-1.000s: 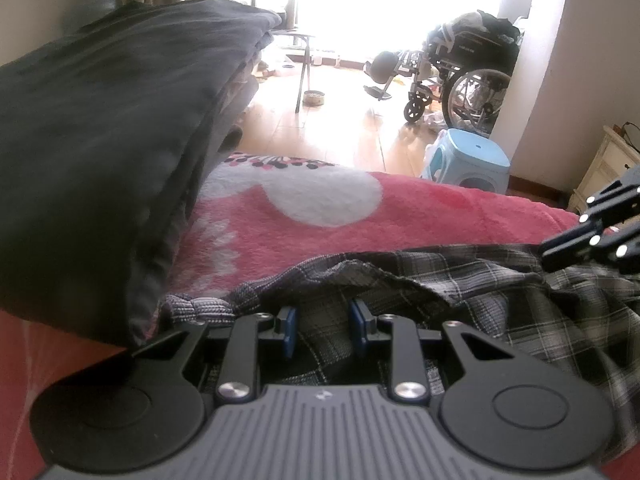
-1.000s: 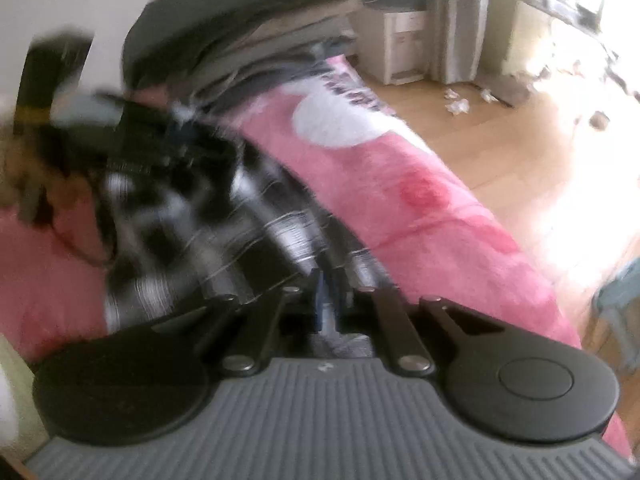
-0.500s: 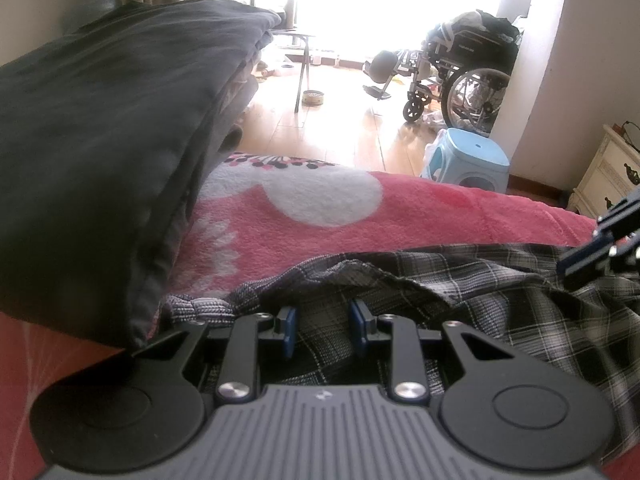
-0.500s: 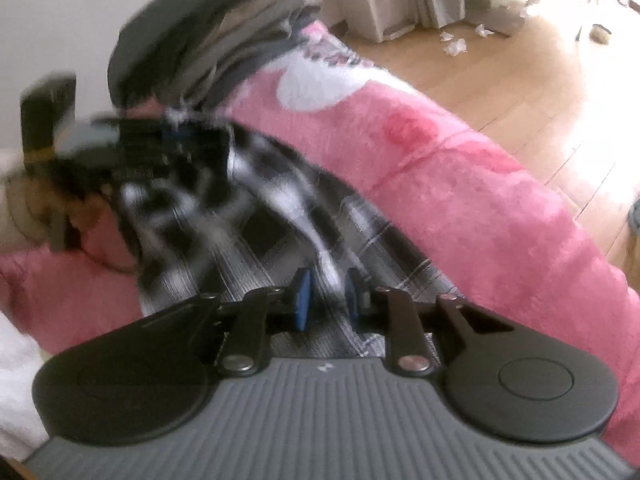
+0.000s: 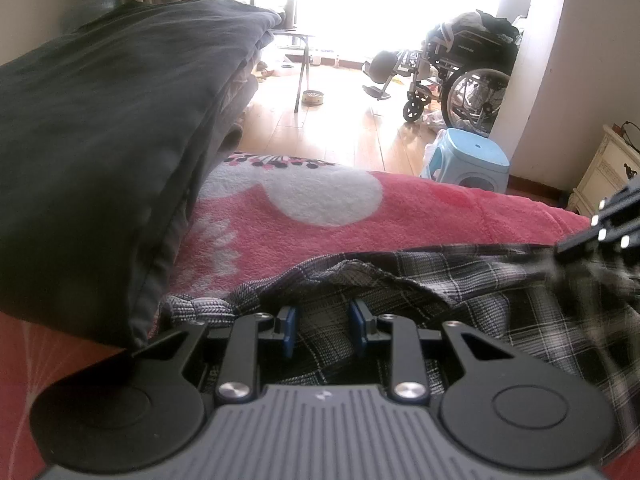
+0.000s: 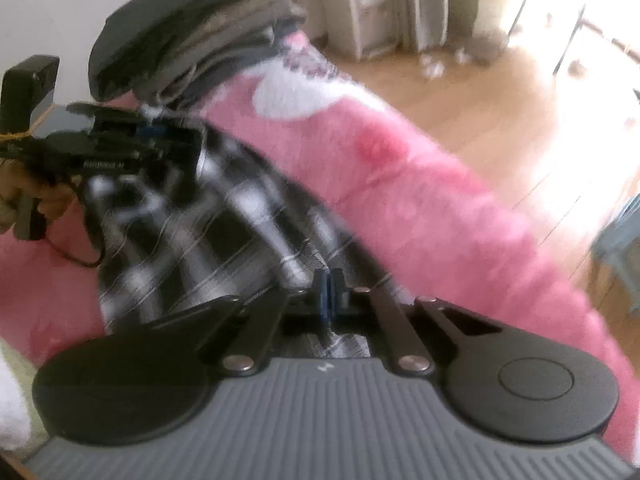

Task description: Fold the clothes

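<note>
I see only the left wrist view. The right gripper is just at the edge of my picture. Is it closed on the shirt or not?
Observer: Closed. In the right wrist view the right gripper has its pads together with shirt cloth between them, though the picture is blurred.
Operator: Can you see what holds my left gripper?
Observer: Yes. A hand grips the handle of the left gripper, at the left of that view.
Operator: What stands beyond the dark pile?
Observer: A pale box-like unit stands on the floor past the pile, next to a curtain.
</note>
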Tool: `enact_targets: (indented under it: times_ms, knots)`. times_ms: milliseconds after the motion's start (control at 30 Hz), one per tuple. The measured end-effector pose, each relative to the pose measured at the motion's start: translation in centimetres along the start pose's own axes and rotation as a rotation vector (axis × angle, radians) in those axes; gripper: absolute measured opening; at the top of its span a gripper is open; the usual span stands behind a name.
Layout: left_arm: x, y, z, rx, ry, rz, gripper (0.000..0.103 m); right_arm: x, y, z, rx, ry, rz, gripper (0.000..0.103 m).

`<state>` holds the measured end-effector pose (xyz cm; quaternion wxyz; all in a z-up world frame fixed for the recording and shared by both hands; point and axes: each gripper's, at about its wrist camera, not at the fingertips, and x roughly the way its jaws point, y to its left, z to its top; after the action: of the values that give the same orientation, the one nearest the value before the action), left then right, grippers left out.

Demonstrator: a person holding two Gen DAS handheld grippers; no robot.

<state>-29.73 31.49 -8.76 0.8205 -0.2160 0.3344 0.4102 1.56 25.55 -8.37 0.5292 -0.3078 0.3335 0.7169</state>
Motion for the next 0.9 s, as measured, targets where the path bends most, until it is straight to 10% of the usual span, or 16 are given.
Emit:
enact_targets:
  times_ms: [533, 900]
  knots:
    - [-0.3, -0.5, 0.0, -0.006, 0.007, 0.011, 0.029, 3.6, 0.9, -0.2, -0.184, -0.005, -0.173, 0.000]
    - [-4.4, -3.5, 0.6, -0.008, -0.044, -0.087, 0.029, 2.0, -1.7, -0.2, 0.057, -0.035, -0.128, 0.006]
